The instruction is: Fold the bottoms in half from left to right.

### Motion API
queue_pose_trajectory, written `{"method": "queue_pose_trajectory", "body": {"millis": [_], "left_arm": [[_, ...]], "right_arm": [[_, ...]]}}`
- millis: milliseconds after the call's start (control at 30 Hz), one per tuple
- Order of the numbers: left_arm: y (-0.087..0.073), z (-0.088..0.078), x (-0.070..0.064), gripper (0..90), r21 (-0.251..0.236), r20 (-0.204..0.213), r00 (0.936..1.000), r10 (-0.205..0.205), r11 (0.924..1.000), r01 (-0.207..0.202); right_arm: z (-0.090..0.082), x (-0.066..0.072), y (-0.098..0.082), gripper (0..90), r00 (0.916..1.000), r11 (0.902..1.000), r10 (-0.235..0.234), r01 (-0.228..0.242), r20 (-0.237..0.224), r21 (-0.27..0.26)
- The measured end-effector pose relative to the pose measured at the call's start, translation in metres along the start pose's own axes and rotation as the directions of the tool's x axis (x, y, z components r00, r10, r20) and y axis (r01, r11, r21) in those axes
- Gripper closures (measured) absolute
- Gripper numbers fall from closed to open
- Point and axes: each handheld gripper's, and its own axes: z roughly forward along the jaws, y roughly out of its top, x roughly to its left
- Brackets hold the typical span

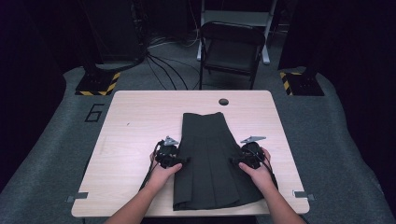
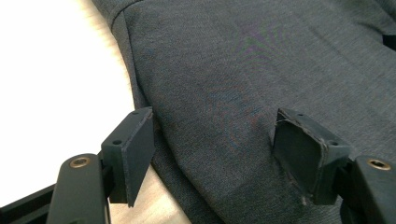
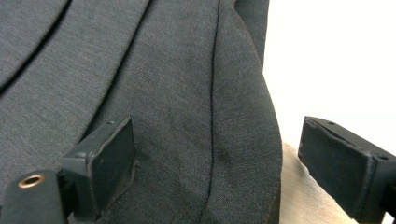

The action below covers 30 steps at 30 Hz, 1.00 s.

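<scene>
Bare table [image 1: 135, 135] lies open at nine and three o'clock of the dark skirt [image 1: 210, 158]; twelve o'clock holds free wood up to a round hole [image 1: 223, 101]. Beyond, a folding chair [image 1: 231, 46] blocks passage.

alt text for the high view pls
A dark pleated skirt lies flat on a light wooden table. A person's hands hold the left tongs and right tongs open at its two side edges. A folding chair stands beyond.
</scene>
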Motion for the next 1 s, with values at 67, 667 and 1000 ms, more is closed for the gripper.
{"method": "queue_pose_trajectory", "body": {"millis": [67, 667, 1000], "left_arm": [[-0.001, 0.002, -0.001, 28.3, -0.004, -0.004, 1.0, 0.002, 1.0, -0.002], [0.0, 0.006, -0.009, 31.9, -0.014, -0.018, 0.9998, 0.003, 0.9999, -0.004], [-0.001, 0.007, -0.012, 56.3, -0.034, -0.038, 0.9992, -0.015, 0.9993, 0.014]], "right_arm": [[0.002, 0.0, 0.0, 10.2, 0.9999, 0.9999, -0.01, 0.01, 0.007, -0.004], [0.0, 0.009, -0.001, 28.3, 0.9975, 0.9986, -0.051, 0.051, -0.048, -0.015], [-0.003, 0.014, -0.005, 54.9, 0.9947, 0.9973, -0.06, 0.057, -0.083, -0.047]]}}
